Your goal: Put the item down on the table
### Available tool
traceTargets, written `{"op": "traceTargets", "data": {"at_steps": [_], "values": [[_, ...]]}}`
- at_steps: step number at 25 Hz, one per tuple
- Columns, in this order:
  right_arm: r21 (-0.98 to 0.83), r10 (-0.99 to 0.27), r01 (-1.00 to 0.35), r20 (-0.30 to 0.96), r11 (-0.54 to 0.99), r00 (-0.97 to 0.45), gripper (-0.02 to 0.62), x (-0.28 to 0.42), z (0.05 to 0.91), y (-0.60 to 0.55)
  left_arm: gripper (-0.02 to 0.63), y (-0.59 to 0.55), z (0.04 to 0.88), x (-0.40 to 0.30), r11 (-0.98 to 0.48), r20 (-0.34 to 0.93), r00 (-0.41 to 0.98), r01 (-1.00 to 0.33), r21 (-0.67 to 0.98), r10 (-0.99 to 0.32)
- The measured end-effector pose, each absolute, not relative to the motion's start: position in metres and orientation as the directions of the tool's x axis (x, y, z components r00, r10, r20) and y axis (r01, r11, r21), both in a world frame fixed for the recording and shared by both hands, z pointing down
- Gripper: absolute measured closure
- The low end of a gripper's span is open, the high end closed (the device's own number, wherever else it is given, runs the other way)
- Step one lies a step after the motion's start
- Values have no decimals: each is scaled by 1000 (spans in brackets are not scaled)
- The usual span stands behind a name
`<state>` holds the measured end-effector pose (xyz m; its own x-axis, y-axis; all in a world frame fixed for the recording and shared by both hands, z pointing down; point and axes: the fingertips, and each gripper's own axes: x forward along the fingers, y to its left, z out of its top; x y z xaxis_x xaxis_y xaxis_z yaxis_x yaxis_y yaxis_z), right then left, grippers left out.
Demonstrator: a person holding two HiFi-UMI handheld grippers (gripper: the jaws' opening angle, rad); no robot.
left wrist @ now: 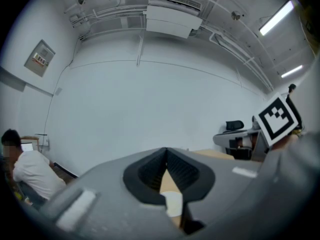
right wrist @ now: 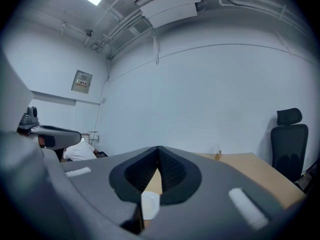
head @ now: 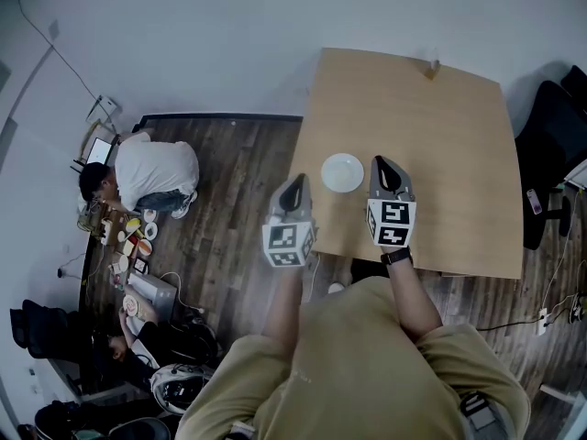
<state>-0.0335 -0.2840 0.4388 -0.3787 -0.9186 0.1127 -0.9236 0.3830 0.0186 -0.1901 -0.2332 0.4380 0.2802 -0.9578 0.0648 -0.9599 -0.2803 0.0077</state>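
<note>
- No readable writing anywhere; the wall panel (left wrist: pixel 40 59) carries a small label, too small to read.
- Each gripper has a marker cube (head: pixel 392 223) with black-and-white square patterns, no letters.
- Left gripper (left wrist: pixel 166 153): grey plastic body, black ribbed pads, tips pressed together at the apex, nothing clamped. Only a narrow wedge stays open below the tips, and the table shows through it.
- Right gripper (right wrist: pixel 157 150): same build, tips also meeting, holding nothing.
- Dish (head: pixel 342 172): small, round, white, smooth and shallow. It sits flat on the table, free of both tools.
- In the head view the dish lies between the two gripper tips, slightly nearer the right one, touching neither.
- In both gripper views a bit of the dish shows low in the wedge under the closed tips, lying on the table beyond them.
- Table (head: pixel 449 136): light tan wood-look top, matte, roughly square. A small upright object (head: pixel 429 67) stands at the far edge; I can't tell what it is.
- Floor of dark wood planks; black office chair (head: pixel 550 145) right of the table.
- A person (head: pixel 151 172) in a white shirt crouches on the floor at the left beside scattered small items.
</note>
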Motion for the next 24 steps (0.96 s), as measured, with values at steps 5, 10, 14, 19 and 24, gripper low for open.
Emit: {"op": "traceTargets", "data": {"at_steps": [5,10,14,19,24], "values": [[7,-916,-922,116,387,-384,591,-35,442,-284,604,-226,442,-196,-264,69,264,-964,11,-962],[15,-909,-914,114,406,-402,591,-42,439,-285,604,-227,441,-204,-240,66,241,-971,18,-968],[39,-901,-905,117,424,-417,591,-47,442,-286,604,-231,450,-210,-225,73,228,-973,44,-971],[49,-891,-898,160,437,-424,591,-38,458,-304,604,-246,472,-197,-222,113,228,-973,68,-967],[40,-890,-900,177,433,-420,591,-41,469,-334,604,-275,498,-196,-232,167,238,-971,58,-957]]}}
